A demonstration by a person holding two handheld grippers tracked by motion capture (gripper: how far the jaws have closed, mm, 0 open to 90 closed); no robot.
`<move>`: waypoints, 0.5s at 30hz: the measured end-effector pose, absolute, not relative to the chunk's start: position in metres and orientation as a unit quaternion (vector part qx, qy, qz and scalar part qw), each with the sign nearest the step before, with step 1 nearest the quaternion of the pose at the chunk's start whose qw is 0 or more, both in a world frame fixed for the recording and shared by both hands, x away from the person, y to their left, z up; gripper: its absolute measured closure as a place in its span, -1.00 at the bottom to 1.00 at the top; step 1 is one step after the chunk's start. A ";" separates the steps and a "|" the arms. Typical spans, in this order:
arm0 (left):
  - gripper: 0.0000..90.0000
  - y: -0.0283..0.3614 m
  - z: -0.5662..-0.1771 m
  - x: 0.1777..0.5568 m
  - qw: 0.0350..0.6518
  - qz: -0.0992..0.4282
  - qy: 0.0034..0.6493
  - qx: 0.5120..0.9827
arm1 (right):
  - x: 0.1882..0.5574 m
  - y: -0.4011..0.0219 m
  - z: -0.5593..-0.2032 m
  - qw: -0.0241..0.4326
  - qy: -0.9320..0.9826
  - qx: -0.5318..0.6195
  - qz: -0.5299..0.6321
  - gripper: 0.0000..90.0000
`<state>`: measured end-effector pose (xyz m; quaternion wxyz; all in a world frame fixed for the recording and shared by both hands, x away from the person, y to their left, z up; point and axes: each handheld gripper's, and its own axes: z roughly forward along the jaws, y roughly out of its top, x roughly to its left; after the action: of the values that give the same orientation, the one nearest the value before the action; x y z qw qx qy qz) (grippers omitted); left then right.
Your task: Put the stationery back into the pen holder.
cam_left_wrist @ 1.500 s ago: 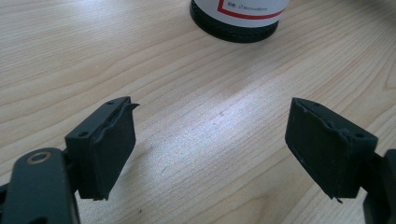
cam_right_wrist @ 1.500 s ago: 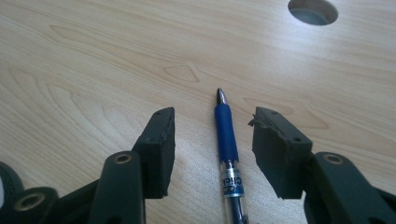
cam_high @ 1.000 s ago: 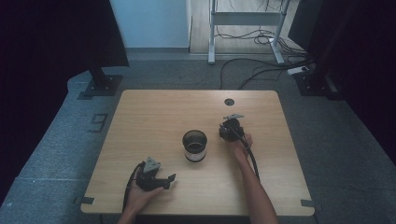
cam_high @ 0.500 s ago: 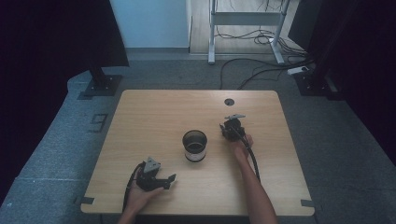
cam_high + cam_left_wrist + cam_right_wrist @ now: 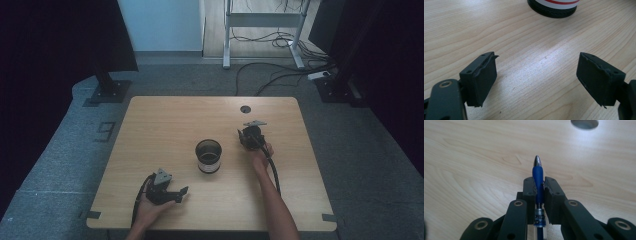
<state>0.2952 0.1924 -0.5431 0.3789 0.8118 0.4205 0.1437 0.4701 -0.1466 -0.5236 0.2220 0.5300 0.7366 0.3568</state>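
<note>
At the near left of the wooden table [image 5: 150, 130], the person's left hand [image 5: 147, 212] rests on the top with the left gripper [image 5: 172, 194] lying low and pointing right toward the middle; in the left gripper view its jaws stand well apart with bare wood between them and nothing held, and the foot of the cup [image 5: 554, 7] shows at the upper edge, well ahead of them. At the table's centre stands that dark cup [image 5: 208, 156], upright, open at the top, with a white band bearing a red stripe near its base. To its right, near but apart from it, the right hand [image 5: 260, 155] holds the right gripper [image 5: 248, 137] over the table, aimed away from the person toward the round hole [image 5: 245, 109] in the far edge. Its jaws have just been closing and now clamp a blue pen [image 5: 538, 178] between the pads, the pen lying along the jaws with its silver tip jutting out ahead above the wood.
</note>
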 end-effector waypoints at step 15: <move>-0.62 0.189 -0.546 0.295 0.374 0.143 0.420 0.815 | 0.438 -0.156 -0.484 0.220 0.701 0.498 0.461 0.73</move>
<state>0.2951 0.1894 -0.5455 0.3737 0.8146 0.4200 0.1426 0.4377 -0.1557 -0.4839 0.2197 0.4982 0.7009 0.4607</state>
